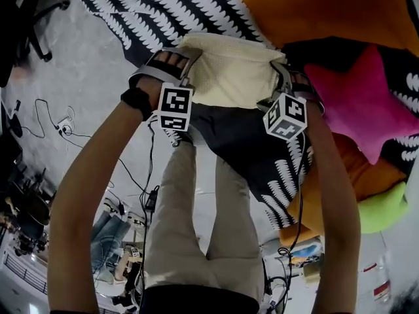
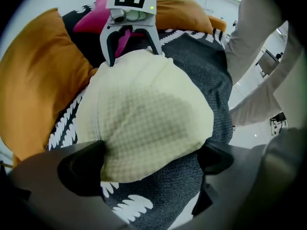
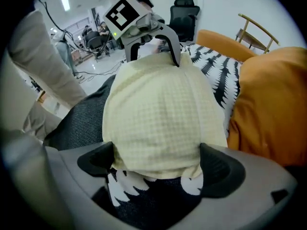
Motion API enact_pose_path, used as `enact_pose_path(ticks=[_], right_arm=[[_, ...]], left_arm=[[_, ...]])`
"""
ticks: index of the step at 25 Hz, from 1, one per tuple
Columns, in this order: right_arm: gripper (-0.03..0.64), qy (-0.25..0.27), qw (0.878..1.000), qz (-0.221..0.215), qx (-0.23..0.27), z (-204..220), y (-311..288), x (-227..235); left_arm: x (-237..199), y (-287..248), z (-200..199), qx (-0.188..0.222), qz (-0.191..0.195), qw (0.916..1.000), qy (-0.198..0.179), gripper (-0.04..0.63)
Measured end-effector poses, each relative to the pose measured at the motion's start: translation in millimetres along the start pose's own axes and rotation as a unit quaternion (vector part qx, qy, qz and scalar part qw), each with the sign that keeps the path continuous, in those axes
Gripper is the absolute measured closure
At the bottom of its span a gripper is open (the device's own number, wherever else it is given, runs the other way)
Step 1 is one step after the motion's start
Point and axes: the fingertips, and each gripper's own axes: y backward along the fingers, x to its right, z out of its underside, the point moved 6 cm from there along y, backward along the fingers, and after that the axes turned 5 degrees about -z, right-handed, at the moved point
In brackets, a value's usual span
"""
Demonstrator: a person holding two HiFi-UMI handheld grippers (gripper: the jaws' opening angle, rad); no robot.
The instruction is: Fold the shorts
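Both pointing steeply down | left gripper (image 2: 148,161): fingers wide astride shorts (image 1: 229,70) | right gripper (image 3: 158,163): fingers wide astride shorts

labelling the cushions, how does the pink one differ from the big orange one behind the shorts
The pink cushion is star-shaped with pointed arms; the orange cushion is broad and rounded. The pink cushion looks far smaller than the orange cushion. Both are soft and sit on the black-and-white patterned cover.
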Motion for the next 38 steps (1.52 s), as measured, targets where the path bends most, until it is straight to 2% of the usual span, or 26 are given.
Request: enact_pose_path(ticks=[4, 7, 9, 10, 12, 13, 14, 15, 17, 19, 21, 23, 26, 27, 28, 29, 31, 33, 34, 35, 36, 37, 38], right_arm=[[0.031, -0.006, 1.000, -0.003, 0.013, -8.3, -8.0, 5.5], [0.024, -0.009, 1.000, 0.006, 0.022, -14.9, 10.9, -2.1], [0.021, -0.015, 0.999, 0.018, 0.038, -20.3, 30.1, -6.7], [0.021, -0.020, 0.999, 0.023, 0.045, -22.8, 38.4, -7.4], [0.021, -0.025, 0.998, 0.027, 0.054, -24.2, 49.0, -4.2], [0.021, -0.026, 0.998, 0.026, 0.055, -23.5, 50.3, -0.9], [0.021, -0.024, 0.998, 0.022, 0.052, -22.8, 48.4, 1.6], [0.021, -0.019, 0.999, 0.016, 0.044, -22.1, 42.7, 2.2], [0.021, 0.000, 1.000, 0.006, 0.015, -17.2, 23.3, -1.0], [0.021, 0.013, 1.000, 0.009, 0.002, -8.7, 4.3, -1.1], [0.018, 0.007, 1.000, 0.014, 0.006, -8.0, -4.3, 5.1], [0.017, -0.004, 1.000, 0.023, -0.002, -19.0, 0.8, 8.9], [0.018, -0.063, 0.994, 0.077, 0.034, -46.2, 45.3, -3.7], [0.017, -0.106, 0.987, 0.109, 0.058, -53.6, 67.8, -7.5], [0.017, -0.163, 0.973, 0.144, 0.083, -58.9, 89.6, -13.0], [0.018, -0.230, 0.951, 0.176, 0.109, -62.6, 107.7, -24.7], [0.017, -0.361, 0.894, 0.212, 0.156, -67.6, 130.3, -68.1], [0.018, -0.462, 0.839, 0.222, 0.182, -71.3, 136.1, -114.8], [0.018, -0.506, 0.810, 0.227, 0.188, -77.7, 131.9, -132.0], [0.018, -0.551, 0.778, 0.233, 0.193, -88.4, 122.4, -145.3], [0.018, -0.590, 0.747, 0.235, 0.196, -98.7, 110.5, -156.8], [0.018, -0.618, 0.725, 0.232, 0.194, -102.6, 100.3, -167.5], [0.018, -0.634, 0.715, 0.227, 0.190, -97.8, 92.8, -176.2]], left_arm=[[-1.6, -8.8, 10.6, 0.024, 0.005, 0.9997, 0.000, 0.015], [-3.7, 12.3, 11.0, 0.048, 0.015, 0.9983, 0.028, 0.017], [-7.7, 36.5, 9.1, 0.066, 0.021, 0.9952, 0.069, 0.017], [-12.0, 49.6, 6.2, 0.074, 0.021, 0.9917, 0.103, 0.017], [-22.8, 70.0, -6.8, 0.084, 0.017, 0.9774, 0.193, 0.017], [-26.3, 74.0, -16.1, 0.088, 0.013, 0.9703, 0.225, 0.017], [-26.9, 72.6, -25.1, 0.090, 0.008, 0.9682, 0.233, 0.017], [-24.2, 65.8, -31.3, 0.085, 0.004, 0.9718, 0.220, 0.017], [-12.7, 38.8, -30.5, 0.056, -0.003, 0.9868, 0.152, 0.017], [-5.4, 10.0, -20.2, 0.047, -0.014, 0.9944, 0.093, 0.017], [-8.4, -3.5, -13.3, 0.068, -0.019, 0.9942, 0.081, 0.017], [-12.9, 2.7, -7.9, 0.077, -0.022, 0.9927, 0.090, 0.017], [-3.4, 46.0, 6.3, 0.096, -0.033, 0.9896, 0.101, 0.017], [-5.1, 66.8, 14.6, 0.104, -0.040, 0.9889, 0.099, 0.017], [-9.5, 88.1, 23.9, 0.110, -0.045, 0.9887, 0.092, 0.017], [-12.0, 109.2, 32.6, 0.114, -0.044, 0.9891, 0.081, 0.017], [-2.5, 148.8, 39.5, 0.123, -0.015, 0.9913, 0.043, 0.017], [7.1, 176.6, 32.9, 0.139, 0.038, 0.9888, -0.037, 0.017], [1.6, 183.9, 32.3, 0.141, 0.064, 0.9828, -0.100, 0.017], [-11.6, 187.4, 34.9, 0.135, 0.084, 0.9719, -0.174, 0.017], [-26.8, 187.8, 35.9, 0.126, 0.098, 0.9568, -0.243, 0.017], [-39.0, 184.5, 29.7, 0.119, 0.105, 0.9426, -0.294, 0.017], [-48.3, 176.9, 14.9, 0.117, 0.107, 0.9329, -0.323, 0.017]])
